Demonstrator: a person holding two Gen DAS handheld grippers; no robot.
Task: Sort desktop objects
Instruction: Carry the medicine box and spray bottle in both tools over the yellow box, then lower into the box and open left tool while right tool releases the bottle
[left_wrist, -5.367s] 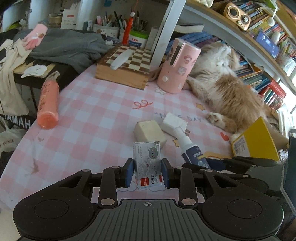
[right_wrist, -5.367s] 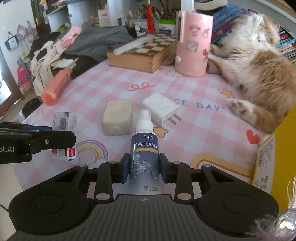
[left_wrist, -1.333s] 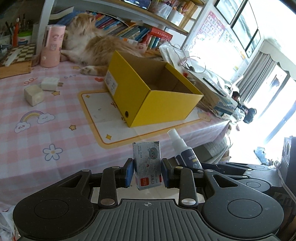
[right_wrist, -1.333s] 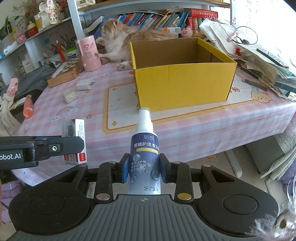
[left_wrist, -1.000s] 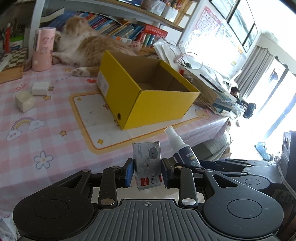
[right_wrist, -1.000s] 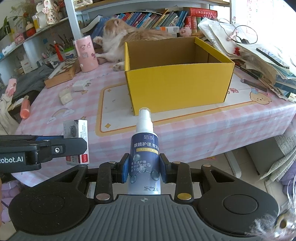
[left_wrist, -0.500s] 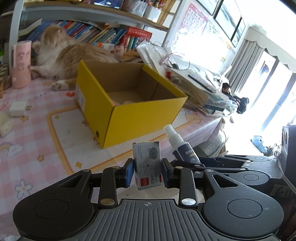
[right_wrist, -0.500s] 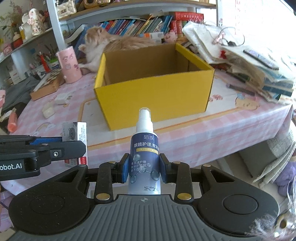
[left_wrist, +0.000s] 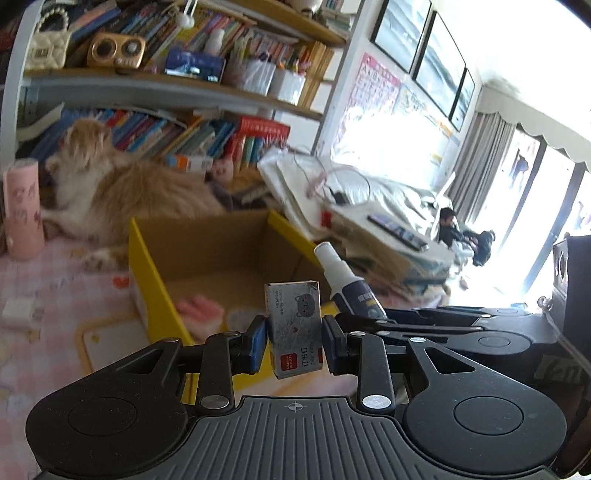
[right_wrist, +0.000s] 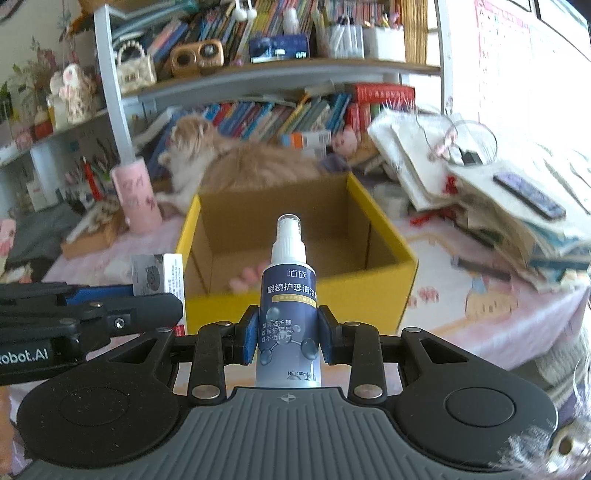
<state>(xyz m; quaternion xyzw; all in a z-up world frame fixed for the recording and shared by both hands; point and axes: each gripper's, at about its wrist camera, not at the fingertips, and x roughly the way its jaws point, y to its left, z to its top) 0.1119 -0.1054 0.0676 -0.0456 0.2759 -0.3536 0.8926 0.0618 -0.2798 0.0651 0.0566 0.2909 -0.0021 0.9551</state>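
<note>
My left gripper (left_wrist: 294, 343) is shut on a small grey staples box (left_wrist: 294, 321) with a cat face, held upright. My right gripper (right_wrist: 289, 338) is shut on a dark blue spray bottle (right_wrist: 289, 291) with a white nozzle, also upright. Both hang in front of the near wall of an open yellow cardboard box (right_wrist: 369, 291) (left_wrist: 147, 258) on the pink checked table. Something pink (left_wrist: 201, 314) lies on the box floor. In the left wrist view the spray bottle (left_wrist: 351, 291) sits just right of the staples box; in the right wrist view the staples box (right_wrist: 159, 275) is at left.
An orange cat (right_wrist: 236, 158) lies behind the yellow box, against a shelf of books. A pink cylinder (right_wrist: 136, 199) stands left of the box, with a white charger (left_wrist: 18, 312) on the table. A heap of bags and papers (right_wrist: 498, 199) fills the right side.
Both grippers have risen and come closer to the yellow box, which now looms larger with its inside showing. Each still holds its object the same way.
</note>
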